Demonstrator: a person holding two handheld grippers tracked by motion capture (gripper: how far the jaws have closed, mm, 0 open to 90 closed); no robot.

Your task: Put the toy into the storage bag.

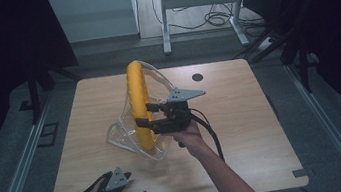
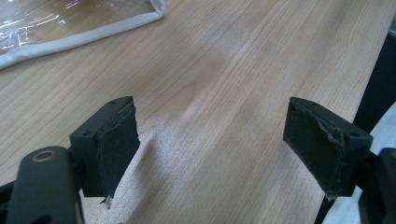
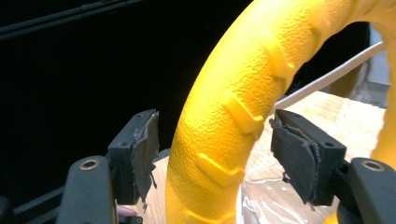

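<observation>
nearest, at the table's (image 1: 242, 116) front edge, the left gripper (image 1: 132, 191) sits low in one hand, its two jaws spread wide over bare wood with nothing between them. farther in, near the table's middle, the right gripper (image 1: 147, 115) reaches level to one yellow ring (image 1: 139, 105) that stands upright on its edge, partly inside one clear plastic bag (image 1: 123, 130) with a pale trim. the ring's rim (image 3: 224, 121) passes between the right gripper's two jaws, but both pads stand off it with a gap each side. beyond the table, one desk frame (image 1: 198, 1) stands on the floor.
</observation>
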